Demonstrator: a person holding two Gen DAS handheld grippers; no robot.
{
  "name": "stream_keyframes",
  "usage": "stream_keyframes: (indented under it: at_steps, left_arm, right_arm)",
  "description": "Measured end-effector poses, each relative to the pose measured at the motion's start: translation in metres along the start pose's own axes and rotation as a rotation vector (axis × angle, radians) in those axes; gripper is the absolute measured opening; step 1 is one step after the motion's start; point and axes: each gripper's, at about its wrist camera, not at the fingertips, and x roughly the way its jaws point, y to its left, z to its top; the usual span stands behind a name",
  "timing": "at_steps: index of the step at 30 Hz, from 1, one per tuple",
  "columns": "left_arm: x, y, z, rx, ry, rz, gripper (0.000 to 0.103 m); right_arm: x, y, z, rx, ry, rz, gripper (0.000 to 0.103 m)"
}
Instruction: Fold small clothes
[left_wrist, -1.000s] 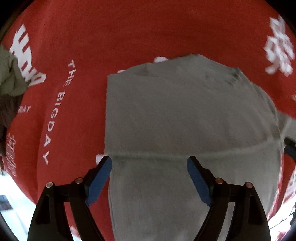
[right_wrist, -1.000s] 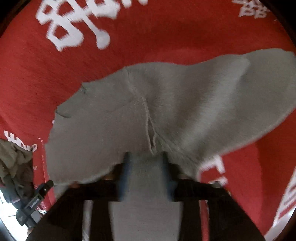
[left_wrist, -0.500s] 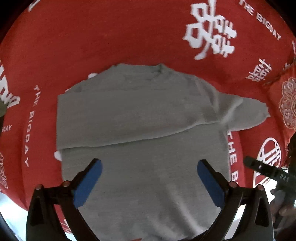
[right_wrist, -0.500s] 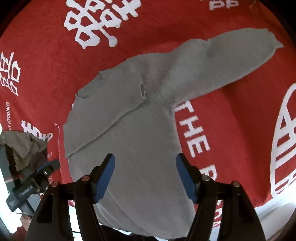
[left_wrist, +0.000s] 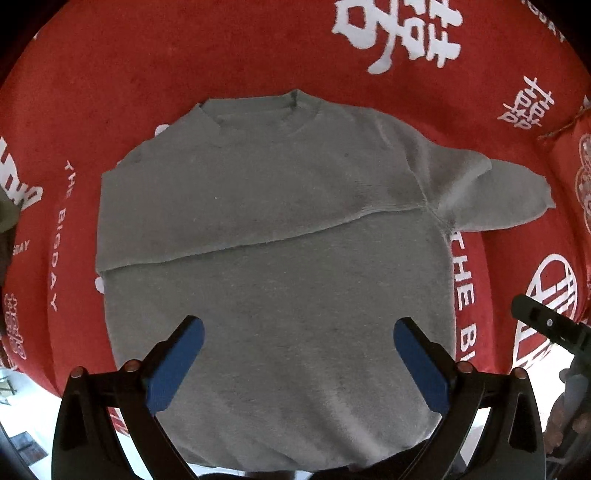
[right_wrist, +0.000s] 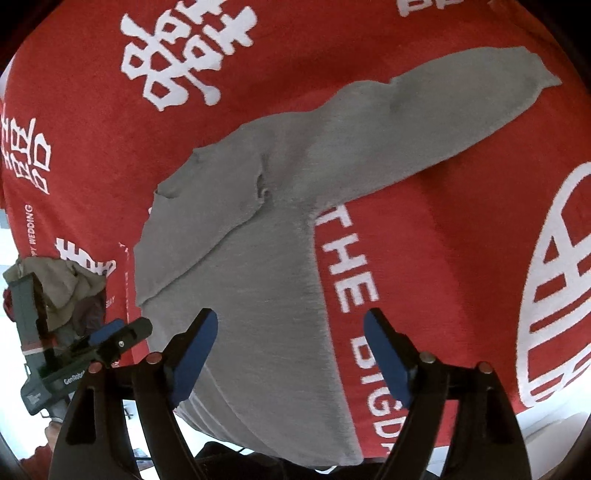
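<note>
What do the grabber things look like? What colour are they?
The left gripper and the right gripper look alike: two black plastic arms like tongs, each tipped with a flat blue pad, and small round copper-coloured screws along the arms. Seen from the side, the left one has a blocky body with tiny white lettering.

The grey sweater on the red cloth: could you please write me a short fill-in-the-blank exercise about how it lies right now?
1. The grey sweater lies on a ____ cloth printed with white characters.
2. One sleeve is folded across the ____ of the sweater.
3. The other sleeve still sticks out ____ onto the cloth.
4. The left gripper holds ____ between its blue pads.

Missing words: red; chest; unfolded; nothing
</note>
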Motion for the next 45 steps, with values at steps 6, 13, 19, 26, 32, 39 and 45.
stream_keyframes:
  at_steps: [6, 13, 19, 26, 32, 39, 45]
  left_arm:
    - [0.001, -0.004, 0.000, 0.045, -0.007, -0.018, 0.103]
    - [-0.006, 0.005, 0.001, 0.080, -0.027, -0.040, 0.103]
    - [-0.005, 0.019, 0.002, 0.105, -0.035, -0.057, 0.103]
    - [-0.001, 0.024, 0.002, 0.125, -0.035, -0.062, 0.103]
    - [0.005, 0.008, 0.009, 0.108, -0.022, -0.050, 0.103]
    - [0.011, -0.037, 0.029, 0.085, -0.029, -0.048, 0.103]
    - [0.032, -0.091, 0.050, 0.089, -0.021, -0.052, 0.103]
  right_arm:
    - [0.003, -0.002, -0.006, 0.038, 0.003, -0.020, 0.084]
    - [0.002, 0.015, -0.013, 0.055, -0.032, -0.037, 0.084]
    - [0.001, 0.023, -0.024, 0.086, -0.081, -0.040, 0.084]
    - [0.001, 0.018, -0.039, 0.139, -0.092, -0.053, 0.084]
    - [-0.001, -0.005, -0.032, 0.180, -0.092, -0.034, 0.084]
    - [-0.014, -0.073, 0.010, 0.197, -0.153, -0.007, 0.084]
    - [-0.027, -0.139, 0.046, 0.248, -0.196, 0.002, 0.084]
